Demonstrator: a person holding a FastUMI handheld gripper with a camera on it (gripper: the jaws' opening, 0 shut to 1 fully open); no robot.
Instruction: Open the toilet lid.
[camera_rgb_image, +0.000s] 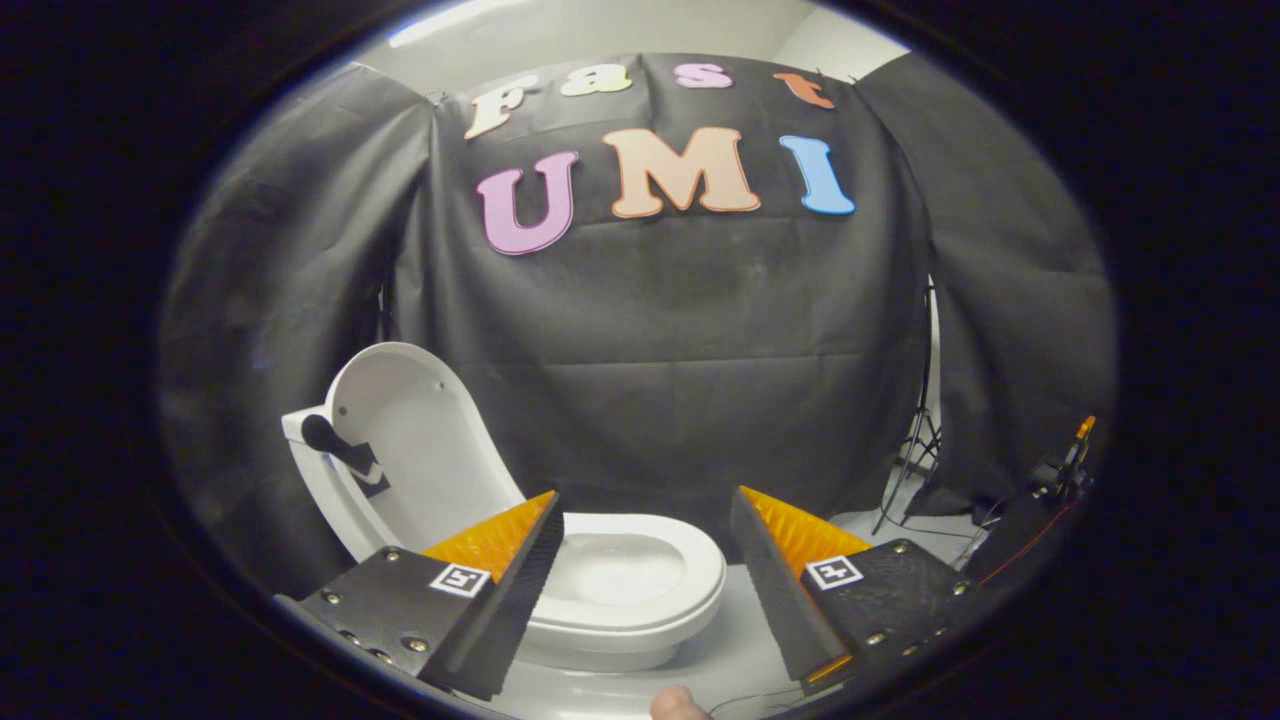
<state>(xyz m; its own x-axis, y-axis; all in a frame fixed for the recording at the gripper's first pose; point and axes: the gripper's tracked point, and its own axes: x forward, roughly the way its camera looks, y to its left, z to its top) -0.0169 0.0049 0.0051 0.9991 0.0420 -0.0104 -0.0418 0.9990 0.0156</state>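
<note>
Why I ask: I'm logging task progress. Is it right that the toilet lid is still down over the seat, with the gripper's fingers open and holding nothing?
Not quite. In the gripper view the toilet lid stands raised, the seat uncovered. The gripper is open, holding nothing.

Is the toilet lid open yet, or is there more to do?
Done: the lid stands up, tipped back from the seat, so the bowl shows. In hand: nothing; the gripper is open with the seat between and beyond its fingers, apart from the lid. Left: nothing that I can see.
</note>
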